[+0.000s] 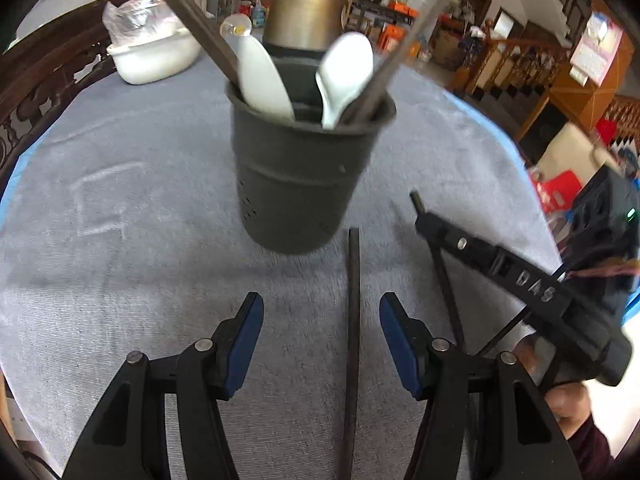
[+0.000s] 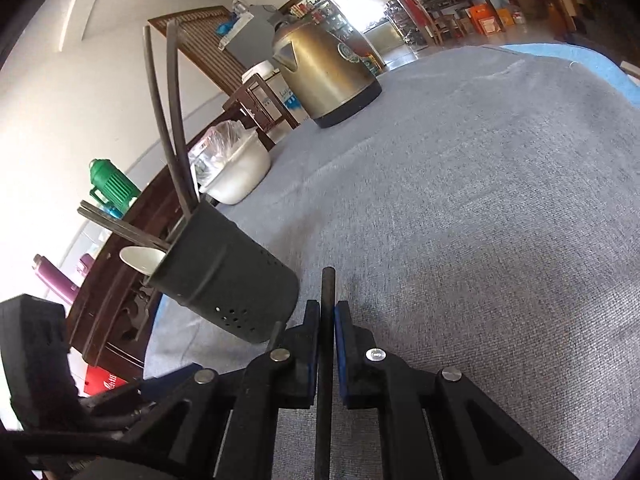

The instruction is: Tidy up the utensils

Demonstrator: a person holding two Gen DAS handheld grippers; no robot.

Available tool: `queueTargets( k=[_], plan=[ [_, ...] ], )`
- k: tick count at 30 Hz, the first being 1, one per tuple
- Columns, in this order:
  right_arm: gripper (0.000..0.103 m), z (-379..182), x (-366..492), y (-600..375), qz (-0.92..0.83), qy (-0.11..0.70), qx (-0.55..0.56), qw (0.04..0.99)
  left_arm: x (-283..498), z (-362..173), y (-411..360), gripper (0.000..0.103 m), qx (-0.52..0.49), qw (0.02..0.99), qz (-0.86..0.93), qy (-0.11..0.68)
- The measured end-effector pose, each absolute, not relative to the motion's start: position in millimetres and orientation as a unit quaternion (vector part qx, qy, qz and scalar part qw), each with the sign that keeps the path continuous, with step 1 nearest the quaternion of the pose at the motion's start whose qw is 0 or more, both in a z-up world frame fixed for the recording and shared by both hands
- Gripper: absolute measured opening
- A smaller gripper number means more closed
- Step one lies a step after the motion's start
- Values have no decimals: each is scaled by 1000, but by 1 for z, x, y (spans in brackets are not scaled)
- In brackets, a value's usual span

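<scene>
Left tongs (image 1: 321,312): spread apart, holding nothing, low over the grey cloth on the worktop (image 1: 120,280).
Loose chopstick (image 1: 353,320): lying on the cloth between the left tongs' blue pads (image 1: 394,336), nearer the right-hand pad, touching neither; its far tip points at the holder.
Right tongs (image 2: 327,320): pressed together on a second chopstick (image 2: 326,332), which runs lengthwise between the pads, its tip poking out just ahead.
Holder (image 1: 304,176): dark perforated cup standing on the cloth just beyond both tongs, near the loose chopstick's tip.
Holder contents: two white spoons (image 1: 344,76) and dark chopsticks (image 1: 188,12) leaning outward.
Kettle (image 1: 306,8): brass-coloured, behind the holder.
Bowl (image 1: 154,56): white, plastic-covered, far left.
</scene>
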State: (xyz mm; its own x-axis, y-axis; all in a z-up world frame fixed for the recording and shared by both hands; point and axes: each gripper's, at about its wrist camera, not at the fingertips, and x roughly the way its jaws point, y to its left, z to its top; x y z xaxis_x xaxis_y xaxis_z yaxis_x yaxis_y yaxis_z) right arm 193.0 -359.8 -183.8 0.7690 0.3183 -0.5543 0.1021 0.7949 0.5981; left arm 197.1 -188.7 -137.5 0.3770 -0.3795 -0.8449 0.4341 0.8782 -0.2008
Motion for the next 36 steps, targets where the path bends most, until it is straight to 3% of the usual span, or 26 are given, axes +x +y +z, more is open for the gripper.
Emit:
queueTargets(
  k=[5, 10, 21, 36],
  plan=[
    [8, -184, 189, -363, 64, 329, 320, 886, 196, -144, -202, 31, 46, 823, -245, 510],
    [8, -184, 188, -364, 64, 328, 322, 886, 193, -149, -205, 9, 50, 821, -248, 512],
    [8, -186, 189, -367, 62, 329, 330, 882, 177, -149, -164, 7, 36, 828, -219, 515],
    [8, -189, 193, -370, 61, 339, 334, 877, 215, -148, -121, 7, 15, 832, -169, 528]
  ],
)
